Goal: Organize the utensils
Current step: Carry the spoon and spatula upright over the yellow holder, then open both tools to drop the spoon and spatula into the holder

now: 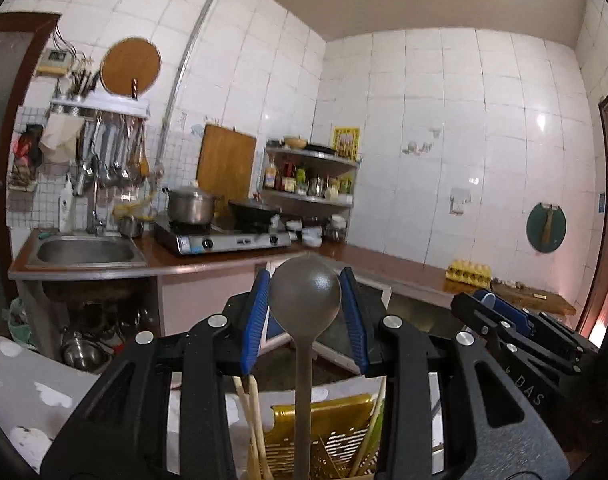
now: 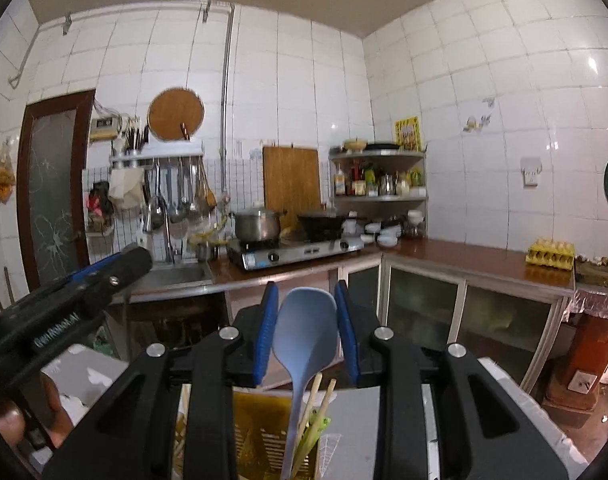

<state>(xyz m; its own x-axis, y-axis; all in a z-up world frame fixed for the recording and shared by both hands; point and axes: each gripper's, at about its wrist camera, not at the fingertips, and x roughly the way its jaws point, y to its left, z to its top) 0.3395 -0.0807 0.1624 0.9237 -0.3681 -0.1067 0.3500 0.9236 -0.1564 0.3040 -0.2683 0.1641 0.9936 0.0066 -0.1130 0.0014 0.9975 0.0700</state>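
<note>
A grey spoon (image 1: 305, 300) stands upright, and my left gripper (image 1: 306, 280) is shut on its bowl, with a blue pad against each edge. Its handle runs down to a yellow perforated utensil holder (image 1: 336, 436) that holds wooden chopsticks (image 1: 251, 420). In the right wrist view my right gripper (image 2: 306, 300) is shut on the head of a light blue spatula (image 2: 304, 332). The spatula's handle reaches down beside chopsticks (image 2: 318, 404) into the same yellow holder (image 2: 256, 428). Each gripper shows at the edge of the other's view: right gripper (image 1: 500, 308), left gripper (image 2: 116, 268).
A brown L-shaped counter (image 2: 464, 256) carries a sink (image 1: 84, 252), a gas stove (image 1: 228, 240) with a pot and a wok, and a yellow egg tray (image 2: 550, 254). Ladles hang on a wall rack (image 1: 112, 148). The holder stands on a white patterned surface (image 1: 44, 396). A person's hand (image 2: 20, 420) is at lower left.
</note>
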